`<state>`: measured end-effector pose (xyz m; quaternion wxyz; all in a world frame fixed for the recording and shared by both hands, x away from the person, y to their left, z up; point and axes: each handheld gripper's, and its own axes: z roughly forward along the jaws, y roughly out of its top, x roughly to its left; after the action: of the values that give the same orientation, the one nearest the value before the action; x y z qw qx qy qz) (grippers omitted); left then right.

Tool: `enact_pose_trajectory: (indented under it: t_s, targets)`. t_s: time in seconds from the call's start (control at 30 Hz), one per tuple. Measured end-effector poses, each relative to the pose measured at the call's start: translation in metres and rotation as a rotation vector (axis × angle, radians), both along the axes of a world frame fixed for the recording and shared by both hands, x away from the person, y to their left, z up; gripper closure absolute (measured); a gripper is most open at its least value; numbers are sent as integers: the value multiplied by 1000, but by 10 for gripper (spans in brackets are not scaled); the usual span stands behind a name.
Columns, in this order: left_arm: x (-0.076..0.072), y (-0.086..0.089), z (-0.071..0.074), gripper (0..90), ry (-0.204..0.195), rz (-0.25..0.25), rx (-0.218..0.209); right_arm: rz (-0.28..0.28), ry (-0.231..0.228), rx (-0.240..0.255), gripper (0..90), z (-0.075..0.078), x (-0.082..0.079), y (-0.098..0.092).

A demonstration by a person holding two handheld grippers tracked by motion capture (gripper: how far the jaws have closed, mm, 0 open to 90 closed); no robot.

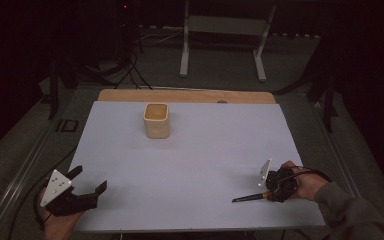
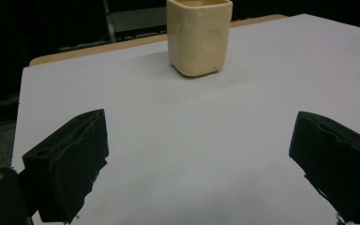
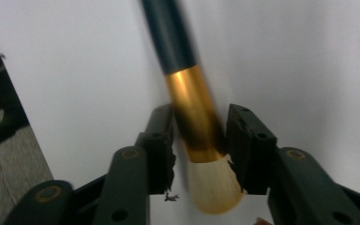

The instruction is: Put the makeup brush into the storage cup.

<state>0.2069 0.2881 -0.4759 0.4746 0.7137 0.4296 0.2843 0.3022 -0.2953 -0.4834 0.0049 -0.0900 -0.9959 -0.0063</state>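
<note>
The right gripper (image 1: 275,192) is down at the near right part of the white table (image 1: 190,165), its jaws closed in around a makeup brush (image 1: 250,197) that lies flat on the surface. In the right gripper view the brush (image 3: 187,98) runs away from the camera: dark handle farthest off, then a gold ferrule, then pale bristles nearest the gripper body. The two black jaws stand on either side of the ferrule's lower end, very close to it; that picture is a little blurred, so it looks as if the pads have met the metal, though a sliver of gap on one side cannot be ruled out.

The left gripper (image 1: 82,192) waits at the near left corner, jaws spread wide with nothing between them, aimed roughly toward the cream square cup (image 1: 156,120) that stands upright in the far middle of the table. Seen from the left gripper view the cup (image 2: 199,37) is well apart from the jaws.

As a judgement, the work is at its start: the brush is being taken hold of but is not yet lifted, and the carry to the cup, likely its holder, remains.
</note>
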Motion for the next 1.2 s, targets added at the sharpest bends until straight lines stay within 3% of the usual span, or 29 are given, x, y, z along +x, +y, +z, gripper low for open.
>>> enact_pose_trajectory:
  t_s: [0.23,0.43,0.77,1.2]
  targets:
    - [0,0,0,61,-1,0,0,20,10,-32,696,-2,-1,5]
    - [0,0,0,61,-1,0,1,32,13,-15,699,4,-4,6]
    - [0,0,0,61,-1,1,0,-2,-4,12,701,12,-3,0]
    - [0,1,0,61,-2,1,1,5,-37,42,703,36,-2,1]
